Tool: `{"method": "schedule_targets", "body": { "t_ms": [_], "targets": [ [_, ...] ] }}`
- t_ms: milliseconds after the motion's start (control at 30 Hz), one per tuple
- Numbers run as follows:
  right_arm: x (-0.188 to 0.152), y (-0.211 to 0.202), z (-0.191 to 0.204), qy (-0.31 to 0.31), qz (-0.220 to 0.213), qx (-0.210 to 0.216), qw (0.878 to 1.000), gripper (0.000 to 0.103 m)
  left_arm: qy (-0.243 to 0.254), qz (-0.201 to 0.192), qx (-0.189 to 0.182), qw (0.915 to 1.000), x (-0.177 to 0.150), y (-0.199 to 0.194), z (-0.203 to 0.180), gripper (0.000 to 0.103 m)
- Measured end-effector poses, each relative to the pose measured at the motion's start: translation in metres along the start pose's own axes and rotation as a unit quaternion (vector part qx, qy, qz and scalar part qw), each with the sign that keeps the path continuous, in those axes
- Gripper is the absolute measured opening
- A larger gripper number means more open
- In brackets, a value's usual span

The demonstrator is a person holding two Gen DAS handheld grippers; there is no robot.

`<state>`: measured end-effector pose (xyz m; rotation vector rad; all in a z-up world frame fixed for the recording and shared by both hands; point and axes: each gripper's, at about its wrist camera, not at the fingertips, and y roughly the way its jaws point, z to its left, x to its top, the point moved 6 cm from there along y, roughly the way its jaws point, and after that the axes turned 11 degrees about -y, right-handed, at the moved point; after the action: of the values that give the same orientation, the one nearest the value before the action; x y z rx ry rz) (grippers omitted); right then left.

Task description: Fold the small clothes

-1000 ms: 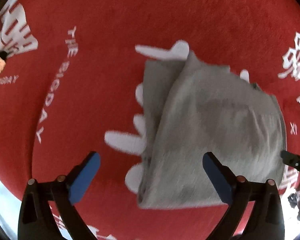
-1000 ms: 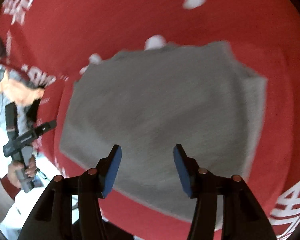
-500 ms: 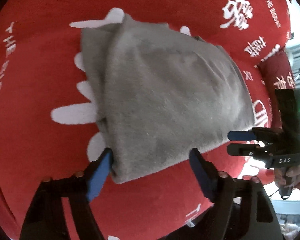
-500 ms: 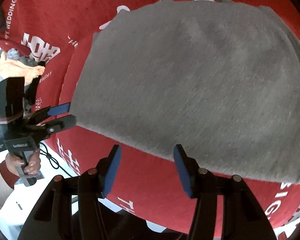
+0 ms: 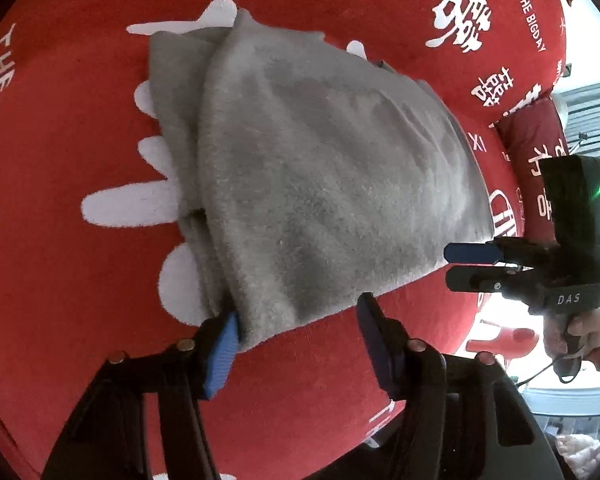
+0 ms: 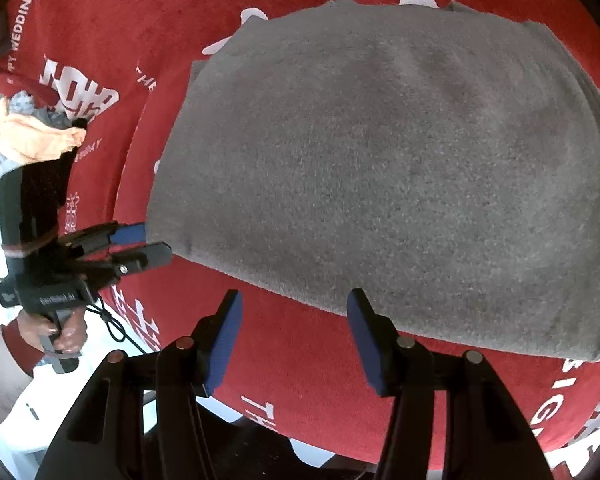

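Your left gripper (image 5: 298, 334) is closing around the near corner of the folded grey garment (image 5: 320, 176), centre frame on the red cloth (image 5: 60, 240), not yet pinching. Your right gripper (image 6: 294, 330) is hovering open, empty, suggesting another fold.

A grey garment (image 5: 332, 184) of soft, slightly fuzzy cloth lies folded flat in a compact, roughly rectangular stack on a red cloth with white lettering (image 5: 60, 240); several layers show along its left edge, a lower layer sticks out beyond the top one there, and faint creases cross its top face
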<state>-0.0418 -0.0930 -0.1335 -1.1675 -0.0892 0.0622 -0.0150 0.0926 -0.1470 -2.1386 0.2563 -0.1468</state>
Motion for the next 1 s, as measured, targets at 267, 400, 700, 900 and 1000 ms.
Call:
{"method": "schedule_targets", "body": {
  "t_ms": [267, 400, 700, 900, 1000],
  "targets": [
    [0.001, 0.001, 0.002, 0.009, 0.004, 0.003, 1.000, 0.058, -0.054, 0.000, -0.003, 0.9985, 0.014, 0.002, 0.011, 0.007],
    [0.004, 0.000, 0.005, -0.006, 0.004, -0.001, 1.000, 0.058, -0.065, 0.013, 0.013, 0.9977, 0.009, 0.008, 0.023, 0.008],
    [0.006, -0.005, 0.009, -0.008, -0.002, 0.000, 1.000, 0.058, -0.031, -0.039, 0.020, 0.9985, 0.004, -0.014, 0.013, 0.007],
    [0.002, 0.001, 0.009, -0.008, 0.008, -0.003, 1.000, 0.058, -0.072, -0.024, 0.026, 0.9968, -0.013, -0.009, 0.047, 0.007],
    [0.006, 0.005, 0.012, -0.005, 0.000, -0.001, 1.000, 0.058, -0.059, -0.030, 0.049, 0.9966, -0.012, -0.011, 0.039, 0.007]
  ]
}}
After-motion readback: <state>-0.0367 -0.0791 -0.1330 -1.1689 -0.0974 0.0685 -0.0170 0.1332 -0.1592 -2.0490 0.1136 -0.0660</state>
